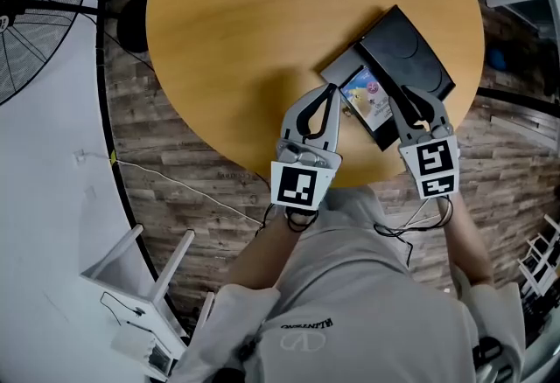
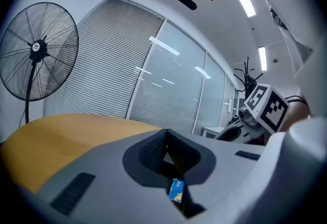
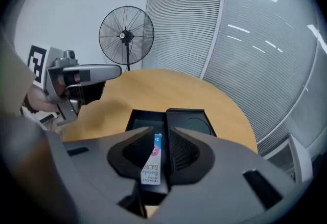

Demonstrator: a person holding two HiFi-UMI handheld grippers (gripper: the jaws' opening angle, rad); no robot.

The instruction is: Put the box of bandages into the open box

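The box of bandages (image 1: 368, 98), white and blue with a cartoon print, sits at the near end of the open black box (image 1: 343, 66). The black lid (image 1: 407, 58) lies beside that tray on the round wooden table (image 1: 245, 31). My right gripper (image 1: 399, 104) comes in from the near side. In the right gripper view its jaws are shut on the bandage box (image 3: 153, 159), which stands on edge between the pads, with the tray (image 3: 144, 118) and lid (image 3: 190, 121) just beyond. My left gripper (image 1: 332, 93) is shut on nothing, its tips just left of the bandage box (image 2: 176, 191).
The table's near edge (image 1: 350, 183) lies under both grippers. A standing fan (image 1: 35, 14) is at the far left, off the table. A white stool (image 1: 144, 281) and a cable (image 1: 184, 184) are on the floor at the near left.
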